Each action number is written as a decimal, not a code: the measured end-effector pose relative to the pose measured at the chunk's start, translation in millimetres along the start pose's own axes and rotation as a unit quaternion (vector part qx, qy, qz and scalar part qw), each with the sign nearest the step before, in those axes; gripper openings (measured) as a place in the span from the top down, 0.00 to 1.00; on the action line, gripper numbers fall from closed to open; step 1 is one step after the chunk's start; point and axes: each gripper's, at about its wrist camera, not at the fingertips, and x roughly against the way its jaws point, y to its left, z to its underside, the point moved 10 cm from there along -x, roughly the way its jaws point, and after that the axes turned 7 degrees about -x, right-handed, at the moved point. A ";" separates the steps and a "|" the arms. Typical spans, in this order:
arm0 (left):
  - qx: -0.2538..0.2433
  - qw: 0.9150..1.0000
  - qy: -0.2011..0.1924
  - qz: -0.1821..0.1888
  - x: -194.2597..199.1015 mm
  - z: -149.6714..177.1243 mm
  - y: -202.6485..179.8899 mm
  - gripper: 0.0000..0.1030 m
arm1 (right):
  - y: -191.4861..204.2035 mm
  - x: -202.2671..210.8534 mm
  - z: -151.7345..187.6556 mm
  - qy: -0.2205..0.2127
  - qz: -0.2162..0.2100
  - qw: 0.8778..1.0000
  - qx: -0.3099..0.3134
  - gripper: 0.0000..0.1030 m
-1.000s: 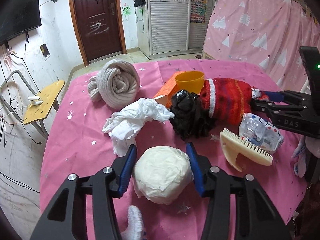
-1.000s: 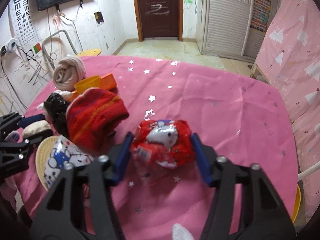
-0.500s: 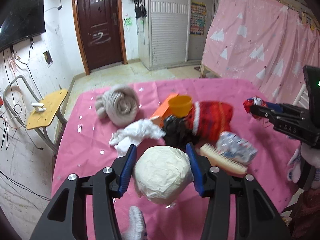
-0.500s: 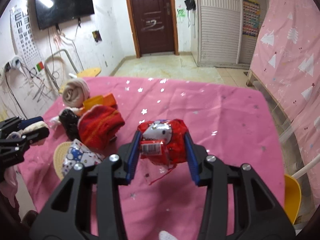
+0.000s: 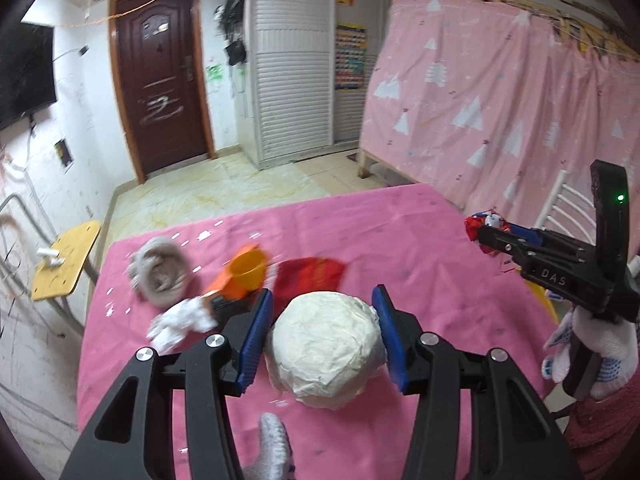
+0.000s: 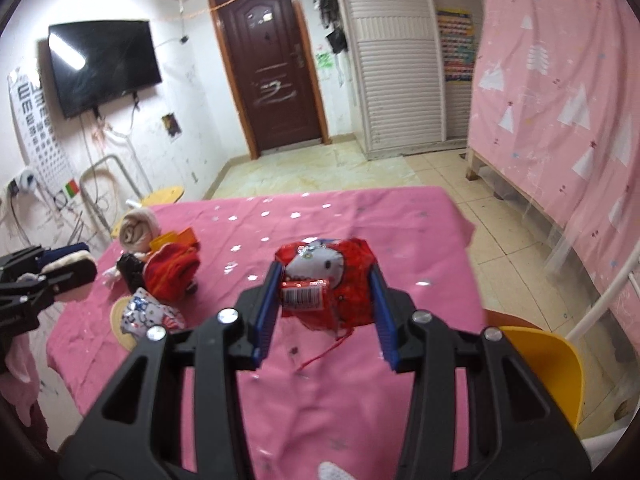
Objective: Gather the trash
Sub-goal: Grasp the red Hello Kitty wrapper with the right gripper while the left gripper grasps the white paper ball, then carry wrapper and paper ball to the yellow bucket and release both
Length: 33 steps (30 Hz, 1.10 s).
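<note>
My left gripper is shut on a white crumpled paper ball, lifted above the pink table. In the right wrist view my right gripper is shut on a red crumpled wrapper with a cartoon cat print and a barcode, also held clear of the cloth. The same wrapper shows at the right gripper's tip in the left wrist view, and the paper ball shows in the left gripper at the far left of the right wrist view.
On the table lie a beige rolled scarf, an orange cup, a red knitted cloth, white crumpled tissue, a black bag and a printed wrapper. A yellow chair stands at the right, a yellow stool at the left.
Both grippers have risen and drawn back from the table with their loads. The right gripper's jaws closed tighter on the red wrapper, which left the cloth.
</note>
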 end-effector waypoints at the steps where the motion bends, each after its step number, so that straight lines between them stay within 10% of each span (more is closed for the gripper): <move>1: -0.005 1.000 -0.002 0.004 0.0 -3.7 -7.6 0.58 | -7.8 4.4 -0.2 -0.003 0.002 1.000 -0.005 0.60; 21: -0.102 0.987 0.005 0.121 -48.5 -68.1 -212.8 0.58 | -174.6 60.1 27.1 -0.041 0.077 0.988 -0.128 0.60; 26: -0.110 0.983 0.020 0.144 -73.4 -80.1 -256.1 0.58 | -199.2 54.0 36.2 -0.033 0.089 0.984 -0.149 0.38; 33: -0.109 0.980 0.052 0.158 -103.7 -79.6 -291.7 0.58 | -238.9 72.7 38.7 -0.057 0.103 0.973 -0.197 0.37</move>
